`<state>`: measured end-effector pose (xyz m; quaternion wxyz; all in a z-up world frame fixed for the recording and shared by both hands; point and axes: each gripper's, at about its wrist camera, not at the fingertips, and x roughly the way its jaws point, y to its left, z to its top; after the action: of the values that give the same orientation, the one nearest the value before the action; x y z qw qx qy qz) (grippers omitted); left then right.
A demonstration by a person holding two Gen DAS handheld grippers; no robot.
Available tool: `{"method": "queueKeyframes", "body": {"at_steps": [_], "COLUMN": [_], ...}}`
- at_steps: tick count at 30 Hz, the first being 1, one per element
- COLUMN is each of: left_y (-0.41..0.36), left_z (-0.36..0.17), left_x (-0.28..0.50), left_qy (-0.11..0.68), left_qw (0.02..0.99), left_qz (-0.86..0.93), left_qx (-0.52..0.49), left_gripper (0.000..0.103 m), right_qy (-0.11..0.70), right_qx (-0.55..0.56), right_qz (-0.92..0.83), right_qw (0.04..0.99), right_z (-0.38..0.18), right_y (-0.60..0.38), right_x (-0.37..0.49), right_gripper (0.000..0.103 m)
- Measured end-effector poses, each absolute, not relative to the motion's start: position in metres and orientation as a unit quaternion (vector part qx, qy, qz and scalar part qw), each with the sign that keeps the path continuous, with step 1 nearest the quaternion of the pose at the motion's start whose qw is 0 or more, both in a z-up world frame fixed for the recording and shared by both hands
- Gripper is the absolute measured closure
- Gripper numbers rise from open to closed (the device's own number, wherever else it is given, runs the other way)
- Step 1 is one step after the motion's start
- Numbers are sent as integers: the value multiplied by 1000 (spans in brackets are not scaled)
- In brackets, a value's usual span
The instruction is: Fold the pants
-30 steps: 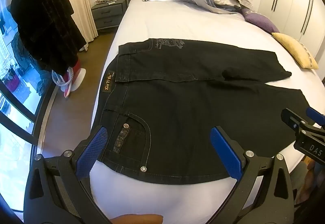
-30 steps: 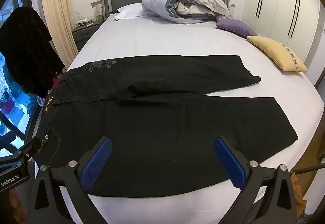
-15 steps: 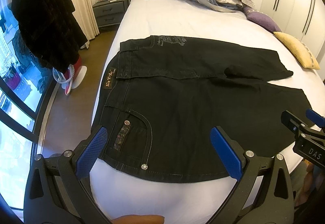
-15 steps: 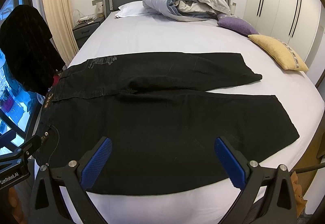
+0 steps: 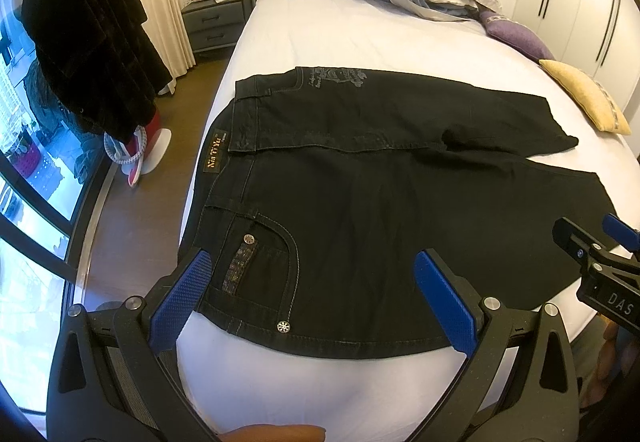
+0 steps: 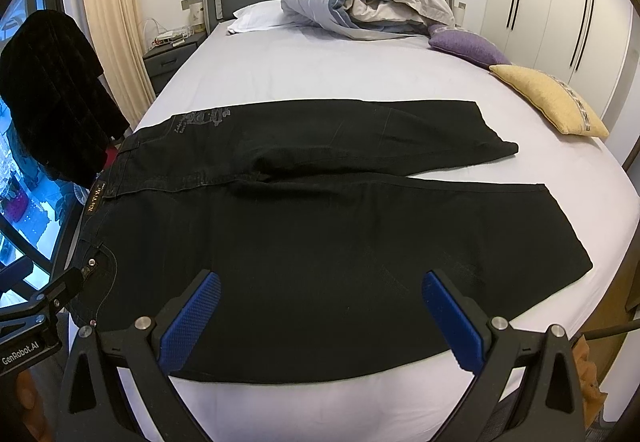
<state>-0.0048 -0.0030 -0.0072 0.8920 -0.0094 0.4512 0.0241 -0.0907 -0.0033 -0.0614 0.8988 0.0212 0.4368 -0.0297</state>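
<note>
Black pants [image 5: 360, 209] beyond tool [image 5: 316, 298]

Both my grippers wide open, holding nothing.
My left gripper [image 5: 312, 294] and right gripper [image 6: 320, 316] hover side by side, jaws spread.

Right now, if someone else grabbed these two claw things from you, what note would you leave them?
Left gripper: open, empty, hovering over the waist pocket end.
Right gripper: open, empty, over the near leg.
Black pants: spread flat across the bed, waistband at the left edge, both legs running right, slightly apart at the hems.
Done: laid out only.
Left: every fold; likely start by bringing one leg onto the other.
</note>
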Motion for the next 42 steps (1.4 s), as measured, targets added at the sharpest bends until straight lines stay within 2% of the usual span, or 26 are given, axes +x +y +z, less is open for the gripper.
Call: {"method": "queueKeyframes", "body": {"at_steps": [42], "left_y": [-3], "left_z": [-18], "left_x": [-5], "left_qy": [459], "left_qw": [888], "left_qz": [20], "left_qx": [-11], "left_gripper": [0], "right_qy": [447], "right_qx": [23], "right_qz": [-27], "right_qw": [894], "right_z": [-75], "right_y": [8], "right_x": [-91], "right_gripper": [0]}}
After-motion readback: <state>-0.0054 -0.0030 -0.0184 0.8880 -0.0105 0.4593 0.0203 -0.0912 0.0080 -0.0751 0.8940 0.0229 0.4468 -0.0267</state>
